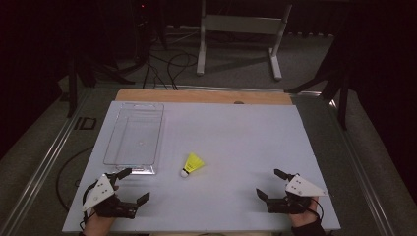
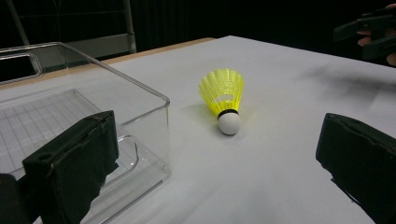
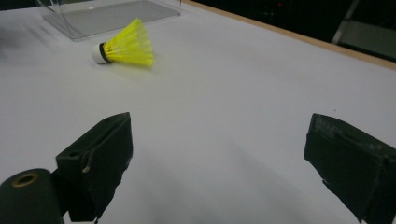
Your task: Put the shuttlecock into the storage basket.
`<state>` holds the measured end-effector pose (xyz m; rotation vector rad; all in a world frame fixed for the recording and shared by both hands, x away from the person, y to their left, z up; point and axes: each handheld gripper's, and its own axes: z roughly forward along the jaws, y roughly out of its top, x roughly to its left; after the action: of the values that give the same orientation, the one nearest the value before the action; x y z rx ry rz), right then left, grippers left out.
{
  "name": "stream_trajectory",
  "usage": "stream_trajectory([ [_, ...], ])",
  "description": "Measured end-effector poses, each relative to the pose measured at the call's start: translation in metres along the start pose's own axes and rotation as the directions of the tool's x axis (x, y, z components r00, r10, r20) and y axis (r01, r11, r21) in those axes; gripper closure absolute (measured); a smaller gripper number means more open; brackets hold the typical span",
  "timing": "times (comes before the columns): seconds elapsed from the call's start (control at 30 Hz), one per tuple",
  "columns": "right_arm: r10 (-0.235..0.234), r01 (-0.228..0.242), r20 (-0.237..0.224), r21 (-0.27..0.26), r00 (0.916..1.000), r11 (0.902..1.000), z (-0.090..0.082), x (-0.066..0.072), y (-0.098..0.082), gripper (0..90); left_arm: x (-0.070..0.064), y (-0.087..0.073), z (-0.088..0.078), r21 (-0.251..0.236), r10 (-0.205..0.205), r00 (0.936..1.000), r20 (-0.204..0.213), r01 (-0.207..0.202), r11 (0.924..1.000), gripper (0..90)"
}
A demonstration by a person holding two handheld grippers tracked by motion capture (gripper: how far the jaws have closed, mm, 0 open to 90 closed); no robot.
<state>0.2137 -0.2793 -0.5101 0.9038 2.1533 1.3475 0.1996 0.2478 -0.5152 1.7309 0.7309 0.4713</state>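
A yellow shuttlecock [image 1: 193, 164] [image 2: 224, 100] [image 3: 125, 45] with a white cork tip lies on its side near the middle of the white table top [image 1: 231, 142]. A clear plastic tray [image 1: 134, 138] [image 2: 70, 112] stands empty to its left. My left gripper [image 1: 133, 185] [image 2: 215, 163] rests at the front left, just below the tray's near corner, jaws wide apart with nothing between them. My right gripper [image 1: 271, 183] [image 3: 219, 163] sits at the front right, open and empty. In the left gripper view the right gripper [image 2: 369, 35] appears far off at the upper right.
A wooden strip [image 1: 204, 96] runs along the table's far edge. Beyond it stand a white metal frame [image 1: 241, 34] and cables on the dark floor. Metal rails [image 1: 44, 162] flank the table.
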Motion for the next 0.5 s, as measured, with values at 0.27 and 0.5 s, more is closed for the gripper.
stream_trajectory([
  [0.27,0.009,-0.009,-0.008,0.009,0.9999,0.9999,0.0021,-0.0009,-0.0024,8.2,0.0001,0.0002,0.0028,0.011,-0.004,1.0000,0.005,0.004,0.9999,0.2],
  [0.5,0.026,-0.026,0.000,-0.010,0.9997,0.9996,-0.0017,-0.0025,0.0002,8.1,0.0007,-0.0004,0.0025,0.017,-0.010,0.9999,0.000,0.010,0.9998,0.2],
])
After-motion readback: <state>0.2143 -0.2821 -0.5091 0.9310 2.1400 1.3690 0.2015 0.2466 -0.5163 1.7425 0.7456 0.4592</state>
